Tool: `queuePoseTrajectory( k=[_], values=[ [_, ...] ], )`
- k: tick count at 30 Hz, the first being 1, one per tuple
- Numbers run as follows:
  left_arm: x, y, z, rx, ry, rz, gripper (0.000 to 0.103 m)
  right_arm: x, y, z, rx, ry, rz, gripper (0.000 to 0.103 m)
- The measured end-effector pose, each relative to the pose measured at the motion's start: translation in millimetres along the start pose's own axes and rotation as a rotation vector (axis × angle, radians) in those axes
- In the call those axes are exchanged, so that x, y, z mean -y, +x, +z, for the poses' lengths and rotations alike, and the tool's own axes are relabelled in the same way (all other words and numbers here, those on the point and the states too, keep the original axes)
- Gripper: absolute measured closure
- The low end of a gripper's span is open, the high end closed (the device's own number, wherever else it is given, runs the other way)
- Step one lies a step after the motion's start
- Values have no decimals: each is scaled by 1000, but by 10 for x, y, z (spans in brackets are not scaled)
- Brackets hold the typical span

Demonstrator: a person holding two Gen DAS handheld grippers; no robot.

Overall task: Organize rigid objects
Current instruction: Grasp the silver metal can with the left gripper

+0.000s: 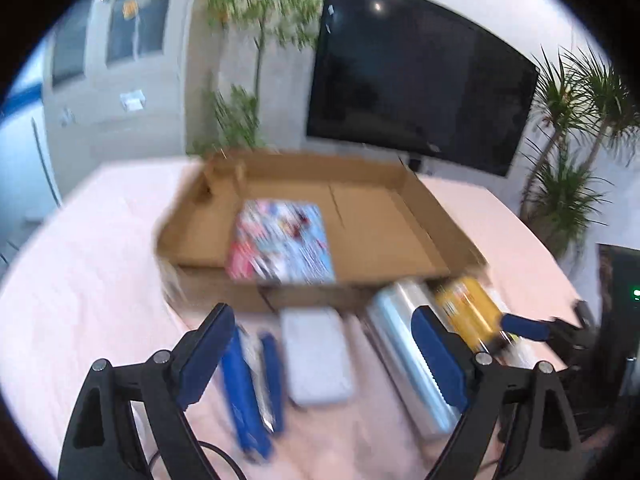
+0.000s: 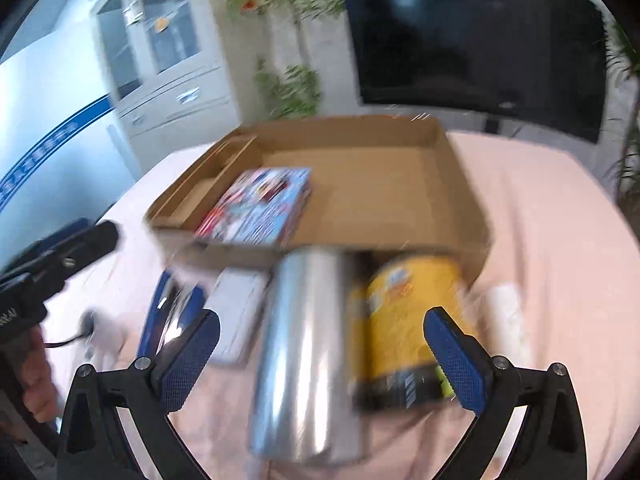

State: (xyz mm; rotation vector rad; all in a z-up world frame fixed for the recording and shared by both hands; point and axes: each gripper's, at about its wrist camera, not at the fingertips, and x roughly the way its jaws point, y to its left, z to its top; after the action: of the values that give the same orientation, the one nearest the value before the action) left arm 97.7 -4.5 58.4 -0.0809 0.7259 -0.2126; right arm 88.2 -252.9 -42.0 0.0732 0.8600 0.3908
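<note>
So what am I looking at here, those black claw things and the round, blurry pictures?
No robot: a person holds a pair of tongs in each hand, each with a fisheye camera looking along its blue-padded fingers.

One picture is from the left tongs, the other from the right tongs. Both are open and hold nothing.

On the pink-covered table sits a shallow brown cardboard box with a colourful flat packet inside. In front of it lie a blue-handled tool, a flat white case, a shiny silver cylinder, a yellow canister and a white roll.
</note>
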Motion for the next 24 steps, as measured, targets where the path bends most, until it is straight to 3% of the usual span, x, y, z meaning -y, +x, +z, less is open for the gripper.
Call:
queuePoseTrajectory(
  k=[6,11,16,17,19,21,23,24],
  values=[
    [60,153,-175,-128,-56,-100,13,-114,315,-232,-116,-54,-23,30],
    [70,192,-355,-220,-121,-235,13,-95,313,-420,-119,-43,1,31],
    [128,334,-654,-359,-203,-461,13,-191,-84,-801,-235,-42,176,29],
    [145,377,-717,-387,-218,-472,13,-182,-158,-863,-250,-34,228,28],
    [180,490,-816,-454,-237,-464,13,-106,-221,-910,-282,-9,285,10],
    [201,582,-881,-499,-250,-451,14,-3,-172,-910,-311,9,317,9],
    [220,674,-928,-535,-267,-450,16,68,-9,-895,-370,37,320,14],
    [241,712,-944,-550,-271,-453,16,68,89,-884,-402,57,362,16]
  ],
)
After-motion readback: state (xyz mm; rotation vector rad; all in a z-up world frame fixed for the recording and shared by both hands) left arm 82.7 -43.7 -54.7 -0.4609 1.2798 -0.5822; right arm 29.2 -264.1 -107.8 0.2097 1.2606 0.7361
